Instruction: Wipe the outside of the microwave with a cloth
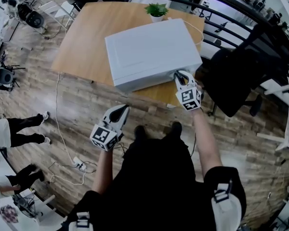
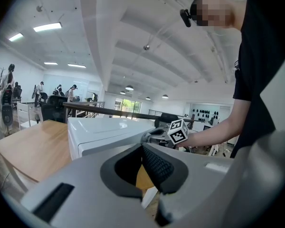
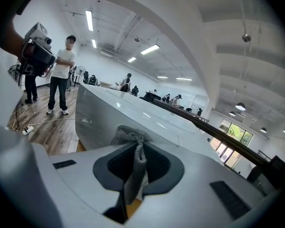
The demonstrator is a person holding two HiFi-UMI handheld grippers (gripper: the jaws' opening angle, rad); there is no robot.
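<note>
A white microwave (image 1: pixel 149 52) stands on a wooden table (image 1: pixel 86 37), its front face toward me. My right gripper (image 1: pixel 179 74) is at the microwave's front right corner, shut on a grey cloth (image 3: pixel 133 139) that bunches against the front face (image 3: pixel 99 118). In the right gripper view the cloth hangs pinched between the jaws of my right gripper (image 3: pixel 136 146). My left gripper (image 1: pixel 123 109) hangs lower left over the floor, away from the table, shut with nothing in it. In the left gripper view, my left gripper (image 2: pixel 142 148) points at the microwave (image 2: pixel 99 132) and the right gripper (image 2: pixel 152 137).
A small potted plant (image 1: pixel 157 9) sits on the table behind the microwave. A black office chair (image 1: pixel 236 76) stands close on the right. A white cable (image 1: pixel 62 143) and power strip lie on the wood floor at left, near people's legs (image 1: pixel 24 124).
</note>
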